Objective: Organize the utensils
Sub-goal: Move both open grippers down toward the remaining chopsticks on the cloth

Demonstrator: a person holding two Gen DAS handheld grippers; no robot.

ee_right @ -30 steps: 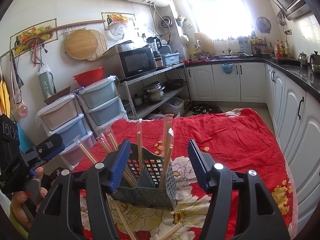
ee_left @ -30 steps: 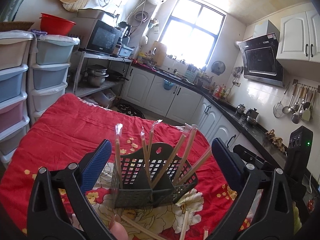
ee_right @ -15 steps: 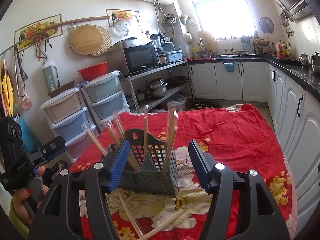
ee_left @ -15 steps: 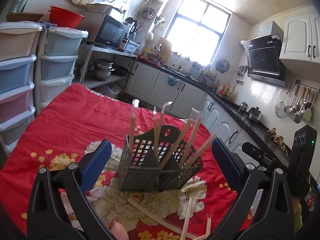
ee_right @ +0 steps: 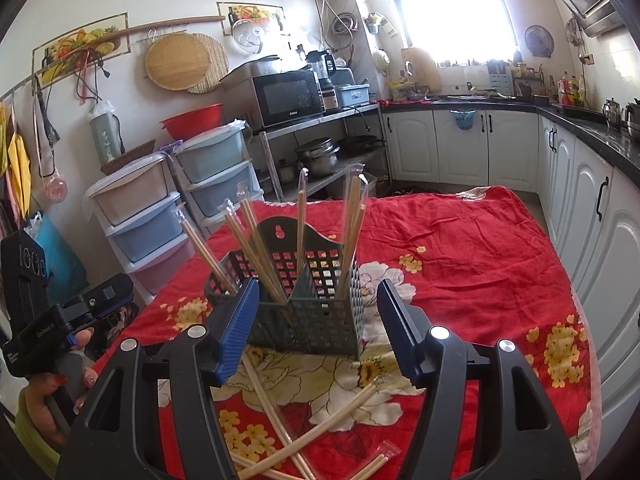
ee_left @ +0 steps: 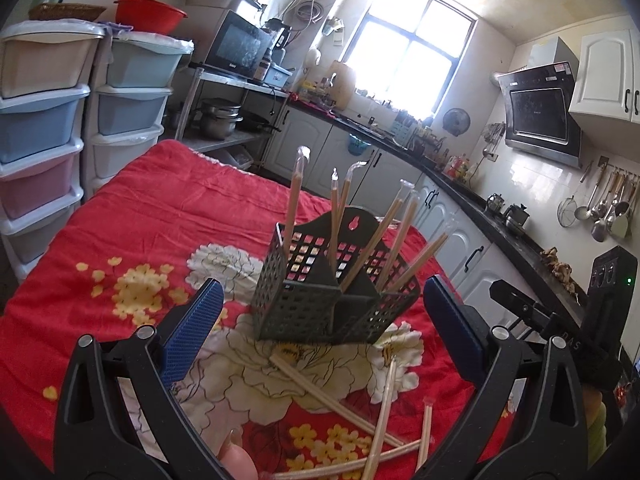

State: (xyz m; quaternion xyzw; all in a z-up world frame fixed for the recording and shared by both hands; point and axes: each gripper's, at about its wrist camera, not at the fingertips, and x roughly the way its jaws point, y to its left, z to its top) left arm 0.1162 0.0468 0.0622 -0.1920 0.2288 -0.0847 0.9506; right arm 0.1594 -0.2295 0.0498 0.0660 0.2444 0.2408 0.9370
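Observation:
A dark grey slotted utensil caddy [ee_left: 304, 304] [ee_right: 316, 320] stands upright on the red flowered cloth [ee_left: 160, 208]. Several wrapped chopsticks [ee_left: 294, 196] [ee_right: 301, 216] stick up from its compartments. More wrapped chopsticks [ee_left: 336, 396] [ee_right: 280, 416] lie loose and crossed on the cloth in front of it. My left gripper [ee_left: 320, 316] is open, short of the caddy, with nothing between its blue pads. My right gripper [ee_right: 318, 316] is also open and empty, with its fingertips just before the caddy's near wall. Each gripper shows at the edge of the other's view: the right gripper [ee_left: 536, 316] and the left gripper [ee_right: 80, 312].
Stacked plastic drawers [ee_left: 40, 120] stand beyond the table's left side. White cabinets under a black counter [ee_left: 460, 208] run along its right side. A person's hand [ee_right: 48, 396] holds the left gripper at the table's near left corner.
Both grippers have sunk and drawn back a little from the caddy, so it sits higher in each view. The loose chopsticks on the cloth have come into sight. Both stay open.

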